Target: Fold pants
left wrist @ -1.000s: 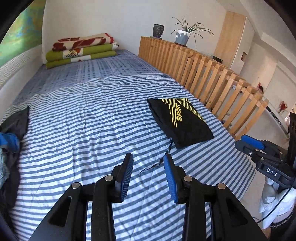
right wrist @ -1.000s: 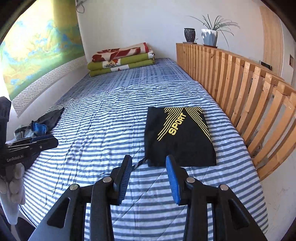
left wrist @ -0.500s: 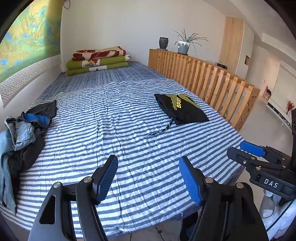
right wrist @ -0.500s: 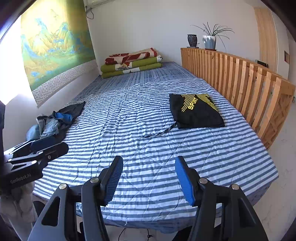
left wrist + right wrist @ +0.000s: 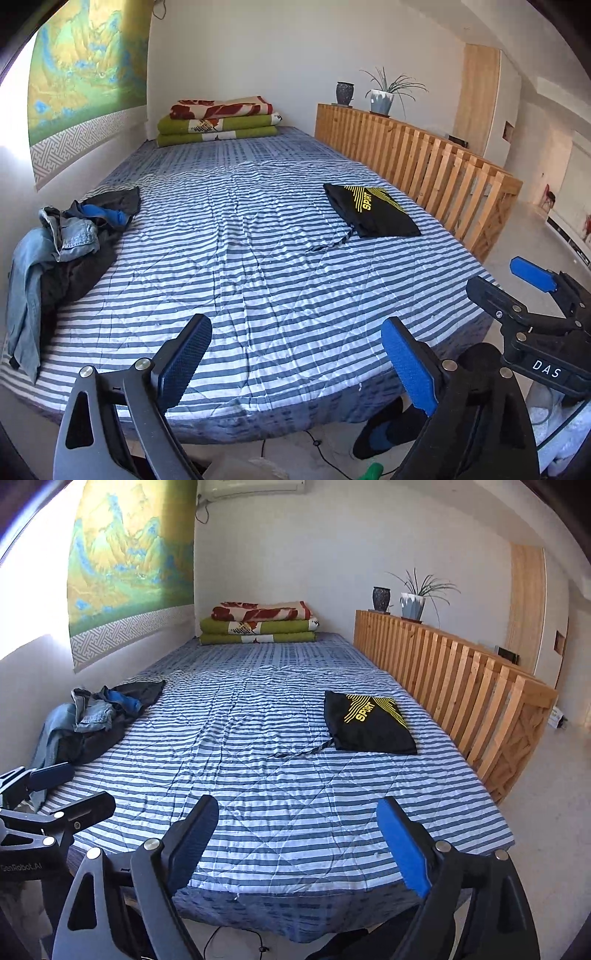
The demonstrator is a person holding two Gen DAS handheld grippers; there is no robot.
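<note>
Black pants [image 5: 373, 216] [image 5: 367, 722] with yellow "SPORT" print lie folded flat on the right side of the striped bed [image 5: 258, 280] [image 5: 295, 794], a drawstring trailing toward the middle. My left gripper [image 5: 295, 363] hangs open off the bed's near edge, nothing between its blue pads. My right gripper [image 5: 297, 843] is open too, also back beyond the near edge and empty. In the left wrist view the right gripper [image 5: 532, 291] shows at the right border; the right wrist view catches the left gripper [image 5: 55, 790] at its left border.
A heap of unfolded clothes, denim and dark fabric [image 5: 66, 243] [image 5: 92, 720], lies at the bed's left side. Folded blankets [image 5: 218, 122] [image 5: 258, 622] are stacked at the far end. A wooden slat rail [image 5: 424, 162] [image 5: 461, 686] runs along the right. Cables and a dark shoe [image 5: 380, 428] are on the floor.
Both grippers have pulled back from near the folded pants to beyond the bed's near edge and have opened wider. The pants stay where they lay.
</note>
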